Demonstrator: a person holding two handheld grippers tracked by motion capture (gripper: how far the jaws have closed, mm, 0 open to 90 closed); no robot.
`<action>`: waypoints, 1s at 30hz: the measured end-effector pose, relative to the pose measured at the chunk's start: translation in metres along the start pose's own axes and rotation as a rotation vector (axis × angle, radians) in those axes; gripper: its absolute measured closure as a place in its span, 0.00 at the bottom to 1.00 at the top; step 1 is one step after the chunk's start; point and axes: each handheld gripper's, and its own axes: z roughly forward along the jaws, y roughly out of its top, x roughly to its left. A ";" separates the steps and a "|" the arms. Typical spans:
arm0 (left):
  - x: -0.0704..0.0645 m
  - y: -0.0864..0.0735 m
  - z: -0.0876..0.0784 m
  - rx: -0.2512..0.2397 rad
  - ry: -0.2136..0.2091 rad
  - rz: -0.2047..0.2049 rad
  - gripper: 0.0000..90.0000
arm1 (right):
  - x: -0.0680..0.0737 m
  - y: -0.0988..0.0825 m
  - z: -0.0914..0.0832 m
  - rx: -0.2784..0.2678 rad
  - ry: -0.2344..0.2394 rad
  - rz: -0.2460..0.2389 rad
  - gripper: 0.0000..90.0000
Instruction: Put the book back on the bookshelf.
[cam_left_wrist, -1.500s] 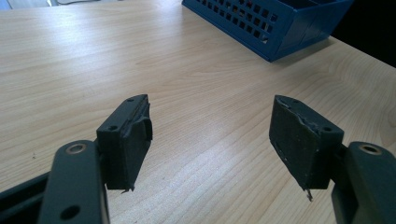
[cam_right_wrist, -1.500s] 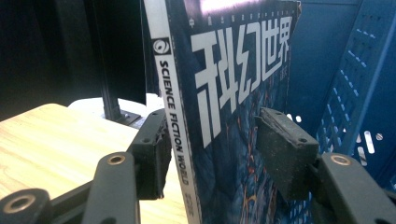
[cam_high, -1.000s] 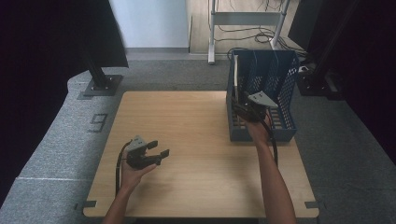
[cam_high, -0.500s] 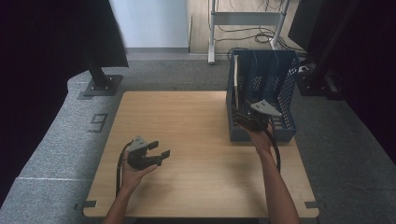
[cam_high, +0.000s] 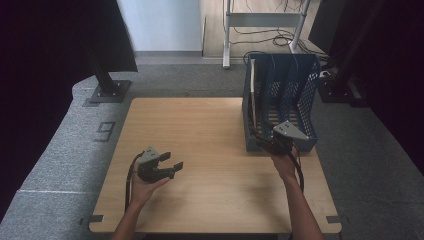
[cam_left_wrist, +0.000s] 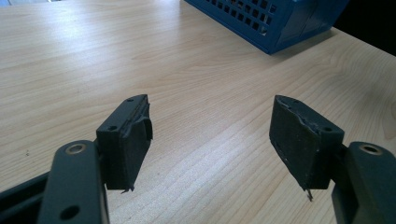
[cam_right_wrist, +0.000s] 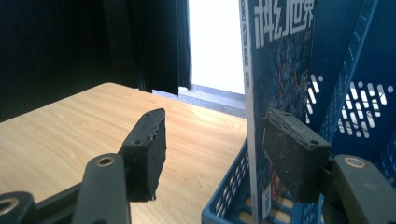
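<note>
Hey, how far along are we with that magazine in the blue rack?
Done: magazine stands upright in the rack. In hand: right claw open astride its spine, pads not pressing. Left claw open, nothing between its jaws, over the table. Left: possibly gripping the magazine.

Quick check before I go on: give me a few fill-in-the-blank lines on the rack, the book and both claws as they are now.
1. The magazine stands upright in the ___ file rack.
2. The right claw has its jaws ___, with the magazine's edge between them, apparently untouched.
3. The left claw is open above the bare wooden ___.

Missing words: blue; open; table
</note>
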 end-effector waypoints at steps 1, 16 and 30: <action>0.000 0.000 0.000 0.000 0.000 0.000 0.33 | 0.000 -0.002 -0.002 0.004 0.003 0.001 0.43; -0.001 -0.001 0.001 0.007 -0.004 0.001 0.33 | 0.010 -0.032 -0.029 0.013 0.035 0.008 0.43; -0.002 -0.002 0.003 0.016 -0.009 0.003 0.33 | 0.018 -0.060 -0.041 0.077 0.063 0.010 0.43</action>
